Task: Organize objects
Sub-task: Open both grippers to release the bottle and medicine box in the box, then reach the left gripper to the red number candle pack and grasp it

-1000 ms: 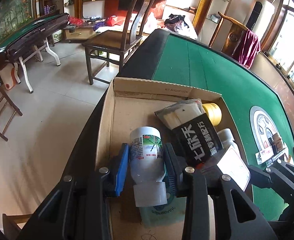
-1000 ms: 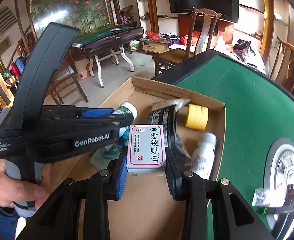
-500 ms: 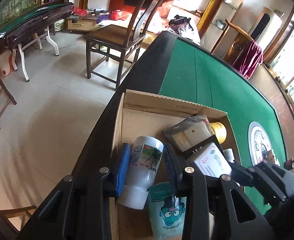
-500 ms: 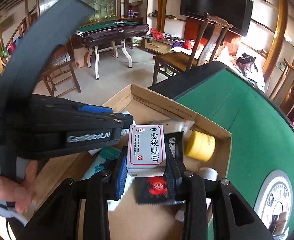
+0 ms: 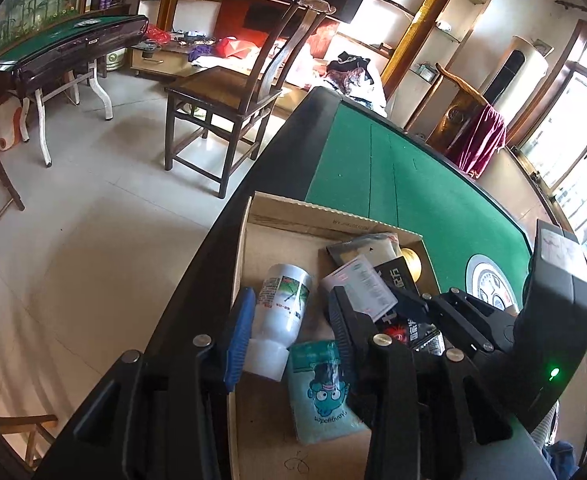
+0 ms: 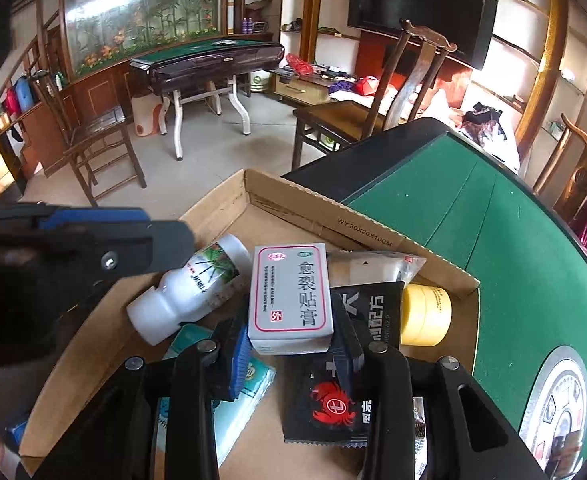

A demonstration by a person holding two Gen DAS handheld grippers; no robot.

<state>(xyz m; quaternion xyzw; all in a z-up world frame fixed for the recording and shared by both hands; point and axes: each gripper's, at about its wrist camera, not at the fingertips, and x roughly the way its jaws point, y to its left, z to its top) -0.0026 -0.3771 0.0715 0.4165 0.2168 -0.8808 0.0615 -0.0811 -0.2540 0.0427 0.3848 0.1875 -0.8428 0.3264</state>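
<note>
left gripper (image 5: 289,328): bottle (image 5: 281,312) between fingers | right gripper (image 6: 293,340): box (image 6: 291,296) clamped

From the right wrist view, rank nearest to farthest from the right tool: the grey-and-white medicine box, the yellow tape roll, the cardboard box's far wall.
1. Grey-and-white medicine box: held in the right tool.
2. Yellow tape roll: just right, inside the carton.
3. Cardboard box's far wall: farthest, along the green table.

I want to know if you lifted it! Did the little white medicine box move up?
Yes. The white medicine box, shut in the right gripper, has risen away from the cardboard box floor and the black packet.
</note>
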